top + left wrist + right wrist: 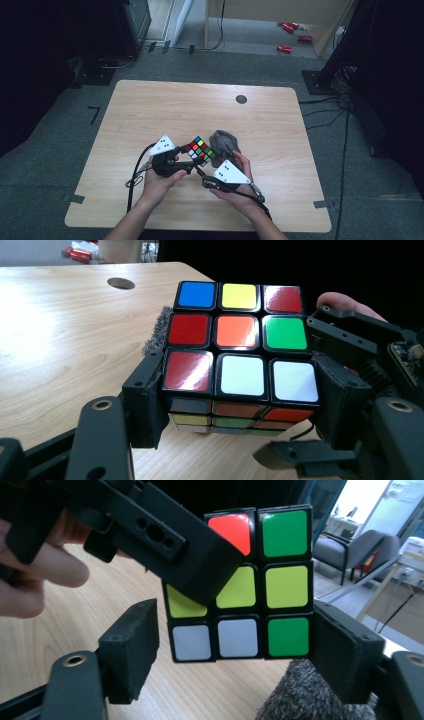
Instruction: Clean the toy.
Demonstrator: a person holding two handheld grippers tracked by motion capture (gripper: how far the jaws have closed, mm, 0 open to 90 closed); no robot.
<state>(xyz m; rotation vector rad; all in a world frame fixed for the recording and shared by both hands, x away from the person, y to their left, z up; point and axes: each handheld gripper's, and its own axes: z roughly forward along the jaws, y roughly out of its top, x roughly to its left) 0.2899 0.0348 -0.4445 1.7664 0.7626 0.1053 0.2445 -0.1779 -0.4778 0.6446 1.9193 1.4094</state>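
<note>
1. The left gripper [240,390] clamps the puzzle cube [239,340] above the worktop [150,110], in front of the grey cloth [226,141].
2. The right gripper [240,655] stands released around the bottom layer, left pad clear.
3. Closing it off-centre could jam the layer or twist the cube loose.
4. The right gripper view reveals that gap; the high view shows the cloth's position.

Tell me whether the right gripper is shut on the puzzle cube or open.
Open. In the right gripper view, the right gripper straddles the cube: a gap shows at one jaw, and the other sits against the cube's side.
</note>
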